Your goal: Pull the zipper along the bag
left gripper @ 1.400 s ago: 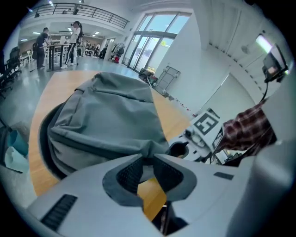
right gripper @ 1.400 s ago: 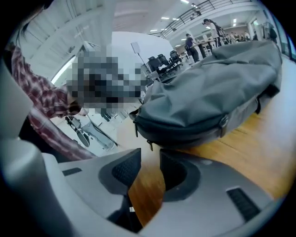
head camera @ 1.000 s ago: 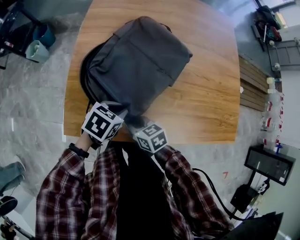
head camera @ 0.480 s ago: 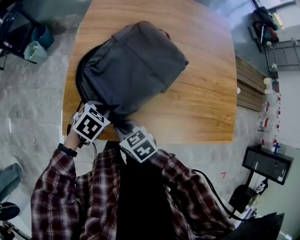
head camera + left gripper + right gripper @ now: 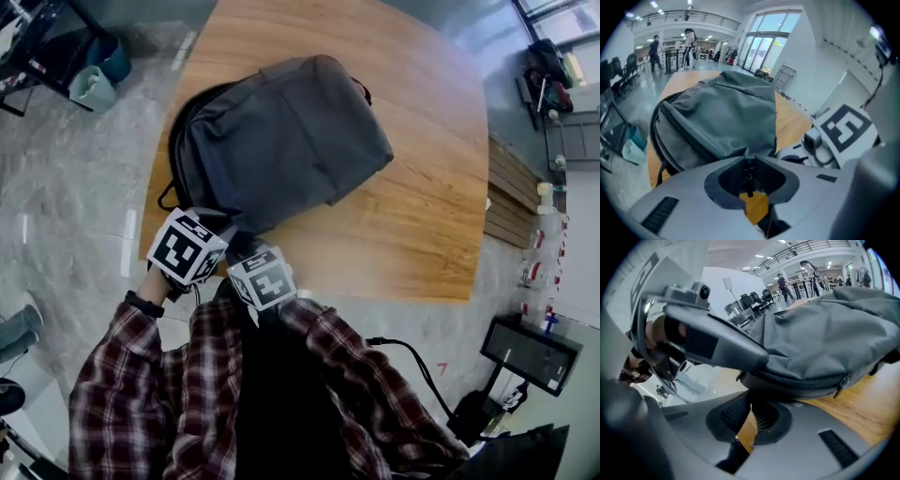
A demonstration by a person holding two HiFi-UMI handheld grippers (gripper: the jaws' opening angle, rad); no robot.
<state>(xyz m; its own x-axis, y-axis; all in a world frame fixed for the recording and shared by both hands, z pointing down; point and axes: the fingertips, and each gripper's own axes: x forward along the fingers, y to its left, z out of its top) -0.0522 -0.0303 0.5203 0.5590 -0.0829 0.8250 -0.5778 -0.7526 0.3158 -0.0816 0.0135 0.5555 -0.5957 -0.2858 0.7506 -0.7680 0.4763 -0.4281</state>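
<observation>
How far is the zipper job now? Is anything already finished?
Done: the fingers of the left gripper pinch a corner of the backpack, holding it. In hand: the fingers of the right gripper have just been closing at the backpack's near edge; what they pinch I cannot tell. Left: drawing the zipper along the backpack, seemingly all of it.

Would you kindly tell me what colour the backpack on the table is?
Plain dark grey; the backpack shows best in the head view.

A wooden table (image 5: 422, 216) with rounded corners carries one thing. A grey backpack (image 5: 281, 141) lies flat on its near left part, reaching the left edge.
</observation>
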